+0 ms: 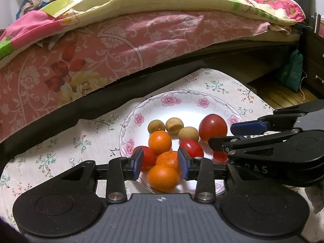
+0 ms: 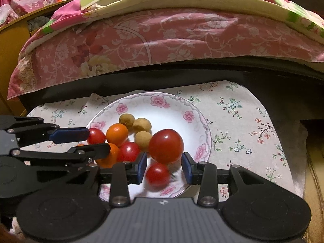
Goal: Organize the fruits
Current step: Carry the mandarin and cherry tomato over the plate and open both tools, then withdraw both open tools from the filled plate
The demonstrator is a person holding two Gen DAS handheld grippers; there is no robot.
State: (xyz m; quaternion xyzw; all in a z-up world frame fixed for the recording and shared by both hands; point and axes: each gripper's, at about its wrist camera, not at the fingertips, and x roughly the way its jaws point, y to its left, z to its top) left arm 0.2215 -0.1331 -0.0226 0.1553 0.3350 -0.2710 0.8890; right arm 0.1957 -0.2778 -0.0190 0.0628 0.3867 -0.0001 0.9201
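Glossy ceramic plate (image 1: 214, 97); matt floral cloth (image 1: 60, 162); smooth shiny tomato (image 2: 166, 145); rough matt longan (image 1: 174, 125).

You see a white plate (image 1: 141, 109) rimmed with pink roses, red tomatoes (image 1: 213, 128), orange fruits (image 1: 160, 142), tan longans (image 1: 174, 125) — on a cream tablecloth (image 1: 50, 162) sprigged with small flowers — blue-padded black grippers.

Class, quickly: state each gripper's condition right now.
Left gripper: open, around the round orange fruit, not gripping.
Right gripper: open, small red tomato between its fingers.
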